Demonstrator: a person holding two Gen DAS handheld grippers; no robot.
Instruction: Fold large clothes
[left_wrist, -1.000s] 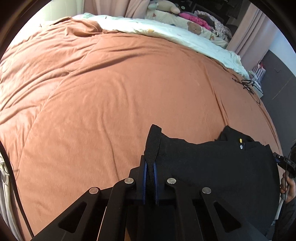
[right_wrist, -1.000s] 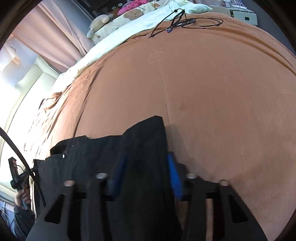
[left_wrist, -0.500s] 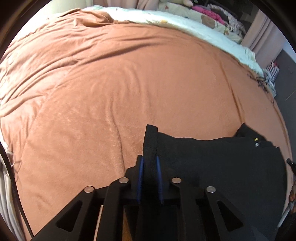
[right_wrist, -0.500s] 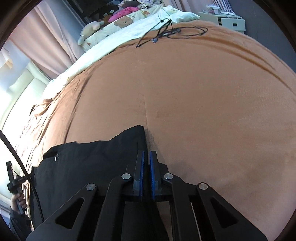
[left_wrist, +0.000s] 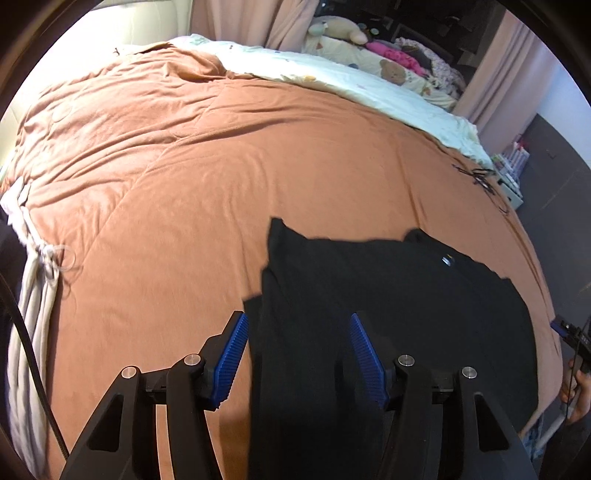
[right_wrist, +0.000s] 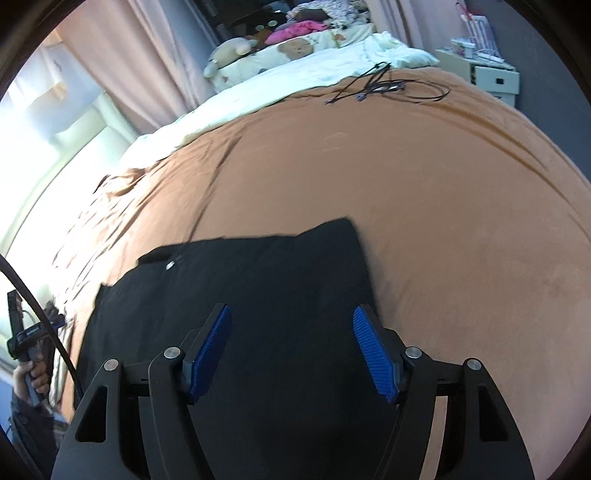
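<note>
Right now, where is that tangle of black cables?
The black cables lie at the far end of the orange blanket, just short of the white quilt, well beyond the black garment.

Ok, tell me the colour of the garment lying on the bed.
Black garment; the left wrist view shows it best.

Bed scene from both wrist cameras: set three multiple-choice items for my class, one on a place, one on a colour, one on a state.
1. Where do the black cables lie?
A. on the garment
B. on the blanket's far part
C. on the floor

2. What colour is the blanket?
A. orange-brown
B. green
C. grey

3. How do the right gripper's pads stand to the garment?
A. clamped on it
B. apart, not pressing it
C. under it

Answers:
1 B, cables lie far beyond the garment.
2 A, blanket is orange-brown.
3 B, right gripper is opening.
</note>
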